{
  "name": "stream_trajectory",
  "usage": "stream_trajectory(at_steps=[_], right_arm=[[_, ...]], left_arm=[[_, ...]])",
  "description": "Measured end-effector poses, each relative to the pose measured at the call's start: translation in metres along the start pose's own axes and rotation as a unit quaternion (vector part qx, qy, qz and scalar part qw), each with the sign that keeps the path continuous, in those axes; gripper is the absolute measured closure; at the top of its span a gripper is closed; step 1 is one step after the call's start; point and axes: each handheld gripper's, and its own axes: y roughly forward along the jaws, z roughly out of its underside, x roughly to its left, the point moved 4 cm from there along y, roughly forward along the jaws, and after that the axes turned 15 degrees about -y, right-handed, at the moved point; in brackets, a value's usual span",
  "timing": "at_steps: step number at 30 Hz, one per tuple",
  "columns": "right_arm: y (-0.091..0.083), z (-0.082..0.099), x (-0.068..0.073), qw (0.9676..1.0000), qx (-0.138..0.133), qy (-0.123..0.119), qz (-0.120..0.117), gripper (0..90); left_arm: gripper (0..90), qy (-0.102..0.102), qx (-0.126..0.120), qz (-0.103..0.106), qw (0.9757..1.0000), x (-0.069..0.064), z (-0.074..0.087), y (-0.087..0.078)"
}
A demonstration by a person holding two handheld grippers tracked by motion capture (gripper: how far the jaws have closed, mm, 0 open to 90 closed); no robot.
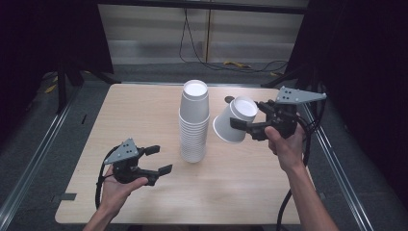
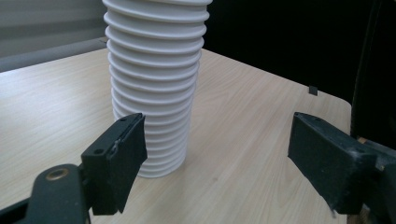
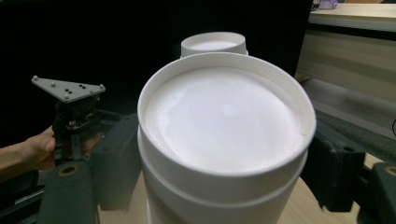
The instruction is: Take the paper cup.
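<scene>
Cup lifted beside the stack

The right gripper [image 1: 243,126] clamped a white cup [image 1: 234,120] upside down, tilted, above the table [image 1: 144,110] just right of the cup stack [image 1: 194,120]. The left gripper [image 1: 159,160] stood with jaws apart, empty, left of the stack.

- A light, wood-grain table with rounded corners [image 1: 144,120] carries everything; it stands on a grey floor [image 1: 29,144], with metal rails running along its left and right sides.
- A tall stack of white, ribbed paper cups [image 1: 194,125] stands upright on the table, bottoms up, roughly at the middle and slightly toward the far edge.
- In the left gripper view the same stack [image 2: 154,88] rests flat on the tabletop [image 2: 252,140], with bare wood around it.
- A small dark round mark [image 1: 229,99] sits on the table near the far edge, right of the stack.
</scene>
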Motion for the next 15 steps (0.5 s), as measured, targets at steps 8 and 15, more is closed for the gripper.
stream_trajectory(at_steps=[8,15], right_arm=[[0.006,0.023,0.012,0.9997,0.013,0.012,-0.016,23.1],[0.016,0.044,0.022,0.9989,0.026,0.025,-0.029,23.1]], left_arm=[[18.0,0.008,-0.009,0.018,0.9998,-0.008,-0.012,0.01],[17.4,0.002,-0.011,0.023,0.9997,-0.011,-0.008,0.015]])
